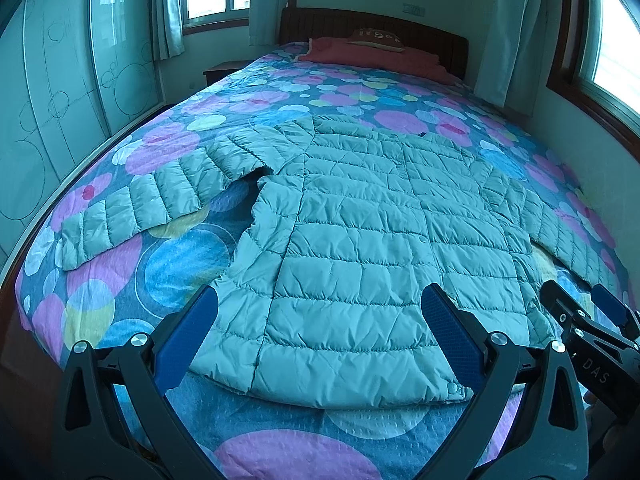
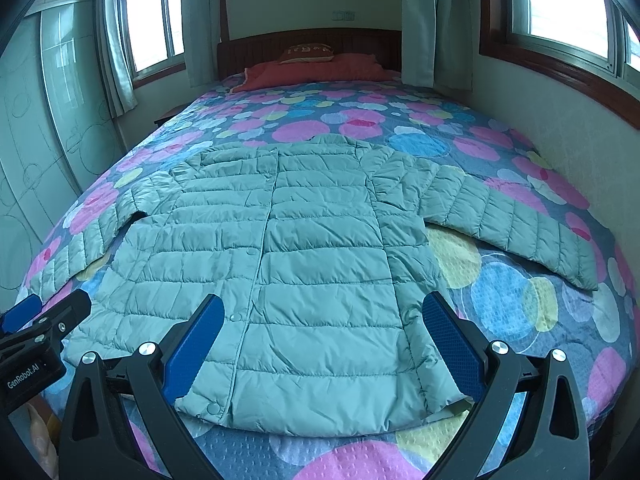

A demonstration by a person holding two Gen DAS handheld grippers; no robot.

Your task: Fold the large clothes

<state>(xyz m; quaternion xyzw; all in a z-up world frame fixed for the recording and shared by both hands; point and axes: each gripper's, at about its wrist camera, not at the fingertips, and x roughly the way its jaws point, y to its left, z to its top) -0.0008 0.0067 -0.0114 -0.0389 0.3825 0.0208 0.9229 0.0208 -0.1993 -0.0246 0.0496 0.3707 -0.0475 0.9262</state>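
Note:
A pale green quilted puffer jacket [image 1: 360, 216] lies flat, front up, on the bed, with both sleeves spread outward; it also shows in the right wrist view [image 2: 304, 240]. Its hem is nearest me. My left gripper [image 1: 320, 328] is open and empty, hovering above the hem's left half. My right gripper [image 2: 324, 336] is open and empty, above the hem's right half. The right gripper also shows at the right edge of the left wrist view [image 1: 580, 304], and the left gripper at the left edge of the right wrist view [image 2: 44, 312].
The bed has a blue bedspread with pink, yellow and blue circles [image 1: 120, 280]. A red pillow [image 2: 316, 70] and wooden headboard [image 2: 260, 48] are at the far end. A glass-door wardrobe [image 1: 60, 80] stands left; a wall with windows [image 2: 560, 128] is right.

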